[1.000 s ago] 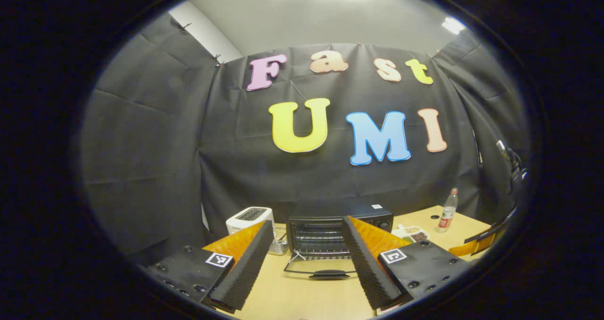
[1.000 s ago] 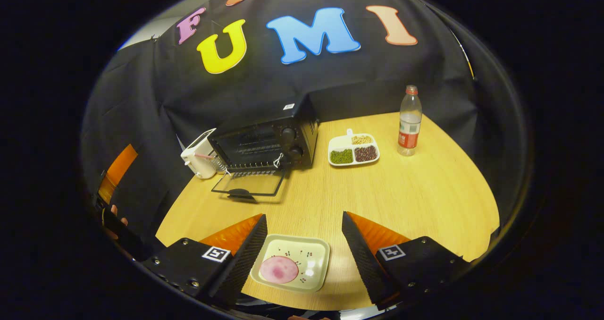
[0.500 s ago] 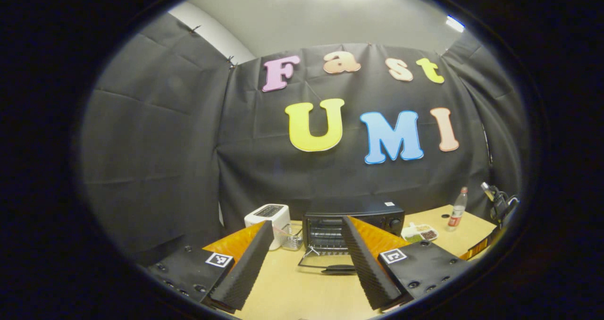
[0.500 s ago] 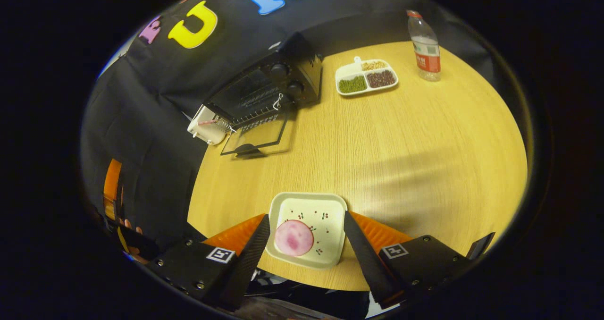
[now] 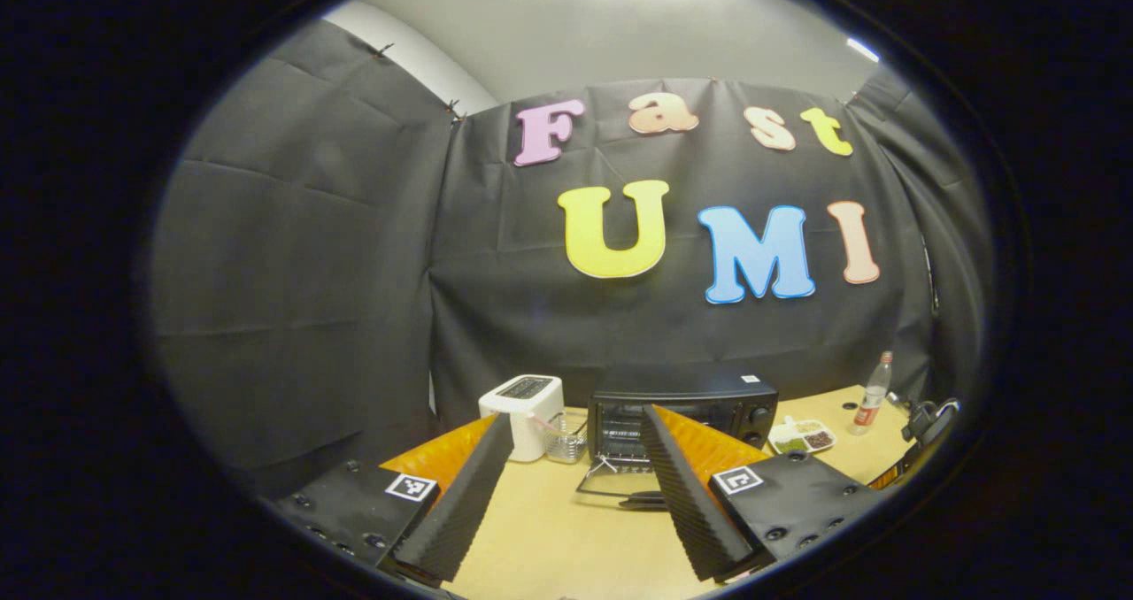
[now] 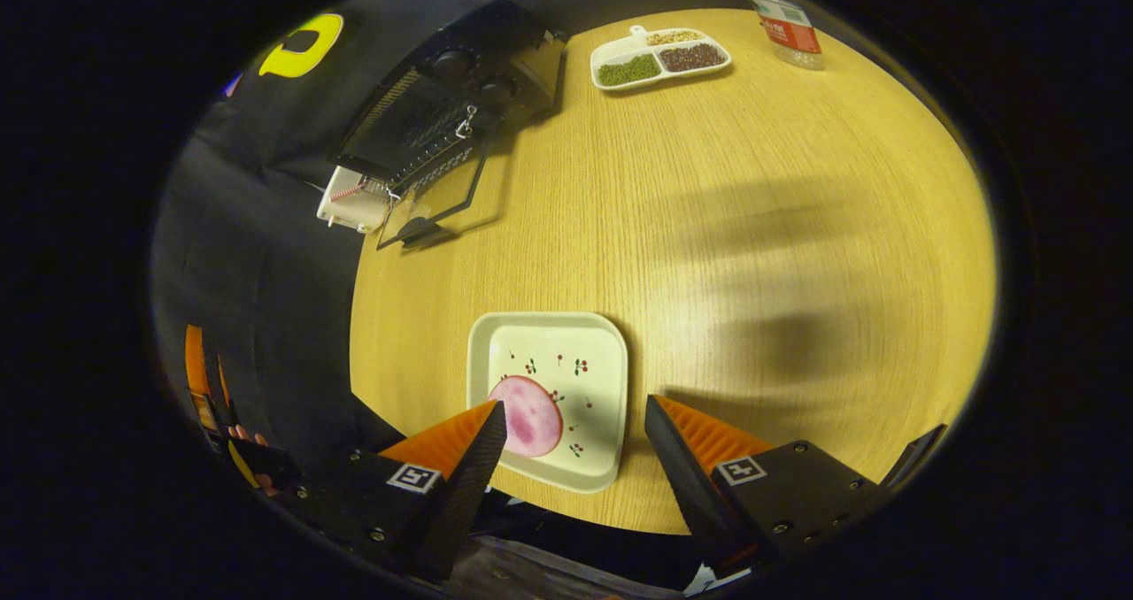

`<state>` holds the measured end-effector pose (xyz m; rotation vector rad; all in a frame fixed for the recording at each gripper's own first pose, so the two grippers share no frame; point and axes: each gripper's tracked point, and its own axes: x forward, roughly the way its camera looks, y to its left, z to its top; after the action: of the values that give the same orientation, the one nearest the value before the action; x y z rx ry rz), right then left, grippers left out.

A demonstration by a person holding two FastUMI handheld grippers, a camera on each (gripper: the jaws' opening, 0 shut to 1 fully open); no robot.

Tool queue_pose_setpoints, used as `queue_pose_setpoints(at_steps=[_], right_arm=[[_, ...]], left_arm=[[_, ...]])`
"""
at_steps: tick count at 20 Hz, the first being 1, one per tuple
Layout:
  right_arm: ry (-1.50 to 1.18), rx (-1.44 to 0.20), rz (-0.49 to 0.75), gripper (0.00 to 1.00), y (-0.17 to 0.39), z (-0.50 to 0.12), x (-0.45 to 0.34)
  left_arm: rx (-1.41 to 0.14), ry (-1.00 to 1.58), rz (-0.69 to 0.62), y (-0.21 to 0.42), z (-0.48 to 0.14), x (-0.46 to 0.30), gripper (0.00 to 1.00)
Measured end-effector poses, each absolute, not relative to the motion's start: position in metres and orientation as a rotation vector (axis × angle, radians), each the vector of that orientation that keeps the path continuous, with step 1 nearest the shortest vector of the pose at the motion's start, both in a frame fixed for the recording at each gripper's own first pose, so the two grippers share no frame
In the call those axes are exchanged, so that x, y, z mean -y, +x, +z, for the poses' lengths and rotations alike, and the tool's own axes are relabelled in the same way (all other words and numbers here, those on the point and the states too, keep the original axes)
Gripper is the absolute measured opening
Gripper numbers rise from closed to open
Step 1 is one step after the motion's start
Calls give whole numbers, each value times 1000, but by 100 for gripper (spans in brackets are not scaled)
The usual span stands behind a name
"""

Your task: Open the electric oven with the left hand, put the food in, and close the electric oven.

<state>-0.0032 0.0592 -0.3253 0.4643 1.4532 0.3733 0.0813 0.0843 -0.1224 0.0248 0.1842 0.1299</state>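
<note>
The black electric oven [image 5: 682,403] stands at the back of the table with its glass door [image 5: 620,492] folded down flat; it also appears at the top left as the oven [image 6: 460,96] with the door [image 6: 438,197] open. My left gripper [image 5: 575,476] is open and empty, well short of the oven. A pink round slice of food [image 6: 528,416] lies on a square white plate [image 6: 566,379] near the table's front edge. My right gripper [image 6: 575,458] is open above the plate, its left finger [image 6: 469,458] overlapping the slice's edge.
A white toaster [image 5: 524,414] and a small wire rack [image 5: 566,445] stand left of the oven. A divided dish of beans [image 6: 659,56] and a plastic bottle [image 6: 783,29] sit at the back right. A hand holding the other gripper [image 6: 235,441] appears at the left edge.
My left gripper has drawn back from the oven and swung left. My right gripper has tilted down and moved over the plate, which now lies between its fingers.
</note>
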Motion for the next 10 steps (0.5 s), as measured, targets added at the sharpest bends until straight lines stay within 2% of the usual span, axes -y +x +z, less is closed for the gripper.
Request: queue_pose_setpoints(at_steps=[2, 4, 5, 7, 10], right_arm=[[458, -1476, 368, 97, -5, -333, -59], [459, -1499, 363, 95, -9, -340, -60], [465, -1507, 361, 95, -10, -343, -61], [479, -1526, 349, 86, -10, -345, -62], [465, -1545, 325, 85, -5, -351, -58]], left_arm=[[-194, 24, 143, 80, -127, -90, 100], [-198, 20, 154, 77, -127, -96, 92], [-193, 20, 159, 78, -125, -99, 92], [-183, 24, 167, 77, -124, -103, 92], [-176, 19, 170, 76, -122, -105, 92]])
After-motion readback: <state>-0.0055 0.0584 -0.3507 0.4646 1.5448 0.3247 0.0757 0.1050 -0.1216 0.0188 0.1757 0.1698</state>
